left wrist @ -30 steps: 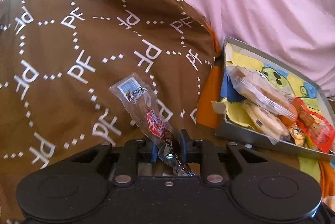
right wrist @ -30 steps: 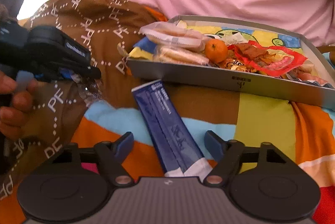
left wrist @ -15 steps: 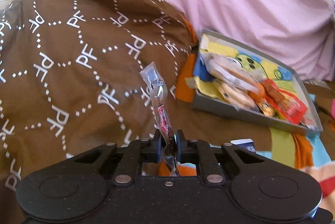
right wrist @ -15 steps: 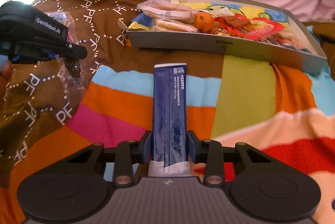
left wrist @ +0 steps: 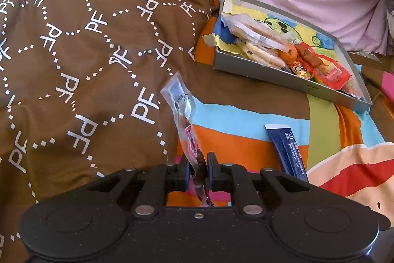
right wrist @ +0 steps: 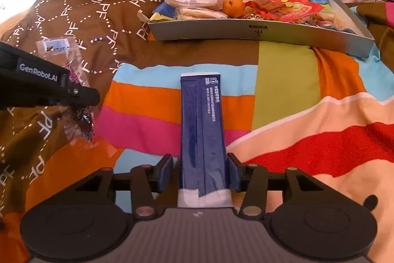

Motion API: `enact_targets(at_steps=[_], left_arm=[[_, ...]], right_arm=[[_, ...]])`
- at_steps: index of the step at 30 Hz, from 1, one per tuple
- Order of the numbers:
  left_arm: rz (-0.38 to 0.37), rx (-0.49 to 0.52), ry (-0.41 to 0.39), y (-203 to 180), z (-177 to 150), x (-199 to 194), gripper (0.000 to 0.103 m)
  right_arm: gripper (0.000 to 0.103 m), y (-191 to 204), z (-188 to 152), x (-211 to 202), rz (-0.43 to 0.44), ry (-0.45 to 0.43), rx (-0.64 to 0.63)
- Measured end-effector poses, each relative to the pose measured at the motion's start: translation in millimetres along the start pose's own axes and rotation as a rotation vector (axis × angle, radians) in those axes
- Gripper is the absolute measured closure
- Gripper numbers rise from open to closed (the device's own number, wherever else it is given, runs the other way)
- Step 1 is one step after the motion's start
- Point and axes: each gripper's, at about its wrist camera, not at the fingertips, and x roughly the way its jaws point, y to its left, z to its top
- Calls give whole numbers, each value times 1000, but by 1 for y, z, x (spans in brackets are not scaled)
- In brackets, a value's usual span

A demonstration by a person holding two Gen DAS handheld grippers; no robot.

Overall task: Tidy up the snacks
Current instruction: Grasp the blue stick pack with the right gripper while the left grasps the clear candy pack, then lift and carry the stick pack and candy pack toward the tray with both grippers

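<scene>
Bedspread (right wrist: 283, 71): I see bright stripes across the whole work area, soft and uneven under everything
Brown cover (left wrist: 73, 54): it is heaped on my left, printed with white letters, bunched against the tray's near-left corner
Tray (right wrist: 246, 31): grey and shallow, it sits ahead of both tools, already loaded with cracker packs (right wrist: 194, 4), a small orange (right wrist: 233, 6) and red wrappers (right wrist: 290, 8); it rests on soft bedding, so I judge it may tip if pressed
Blue packet (right wrist: 203, 135): long and flat, it lies lengthwise between my right fingers, far end pointing at the tray
Right gripper (right wrist: 200, 173): the jaws are narrowed around the packet's near end; the right pad looks to be touching, the left shows a sliver of gap, so I cannot call the grip firm
Clear wrapper (left wrist: 183, 115): this thin snack stick stands up out of my left tool, well short of the tray
Left gripper (left wrist: 198, 170): the jaws are pinched tight on the wrapper's lower end
Advice for this step: I want the right pads squeezed fully before lifting, each snack carried over the near wall, and released low into the bare patch at the back
</scene>
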Motion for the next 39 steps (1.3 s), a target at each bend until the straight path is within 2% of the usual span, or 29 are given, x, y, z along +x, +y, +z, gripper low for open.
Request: enact_targets(at_steps=[4, 7, 9, 14, 27, 39], left_arm=[[2, -2, 10, 0, 2, 1, 89], [4, 13, 6, -4, 1, -2, 89], [6, 24, 6, -7, -3, -6, 89], [-11, 49, 3, -21, -15, -22, 90], [-36, 123, -3, -63, -64, -62, 90], [-42, 177, -36, -81, -72, -100, 90]], right_arm=[[44, 3, -2, 3, -11, -6, 17], [53, 3, -7, 0, -10, -17, 11], [62, 4, -12, -5, -5, -18, 2], [65, 1, -23, -27, 11, -22, 15], [66, -14, -63, -96, -72, -1, -13], [67, -6, -69, -130, -142, -119, -111]])
